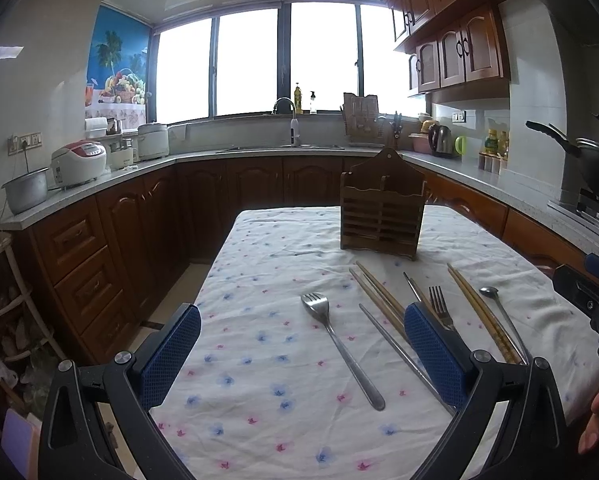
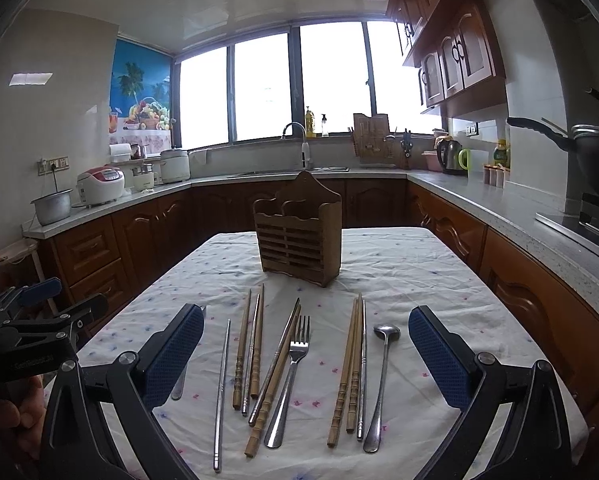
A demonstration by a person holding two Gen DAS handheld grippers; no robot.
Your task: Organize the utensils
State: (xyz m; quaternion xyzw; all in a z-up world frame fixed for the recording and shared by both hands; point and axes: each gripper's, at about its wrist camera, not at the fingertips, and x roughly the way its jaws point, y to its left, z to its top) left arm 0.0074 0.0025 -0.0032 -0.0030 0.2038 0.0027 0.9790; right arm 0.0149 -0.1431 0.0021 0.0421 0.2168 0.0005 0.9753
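Observation:
A slatted wooden utensil holder [image 1: 381, 216] [image 2: 299, 236] stands upright at mid-table on the flowered cloth [image 1: 267, 380]. In front of it lie loose utensils. The left wrist view shows a fork [image 1: 339, 348], a metal chopstick [image 1: 399, 356], wooden chopsticks [image 1: 379, 292], a second fork [image 1: 439, 304] and a spoon [image 1: 499, 316]. The right wrist view shows a fork [image 2: 291, 376], a spoon [image 2: 381, 372], wooden chopsticks [image 2: 349, 368] and a metal chopstick [image 2: 221, 392]. My left gripper [image 1: 302, 312] hangs open above the left fork, holding nothing. My right gripper [image 2: 306, 314] is open over the utensil row, also holding nothing.
Wooden cabinets with a grey counter [image 1: 99, 184] wrap around the table on three sides. A wok [image 2: 595, 152] sits on the stove at right. The sink tap [image 1: 287, 120] is under the window. The table's left edge [image 1: 215, 264] drops to the floor.

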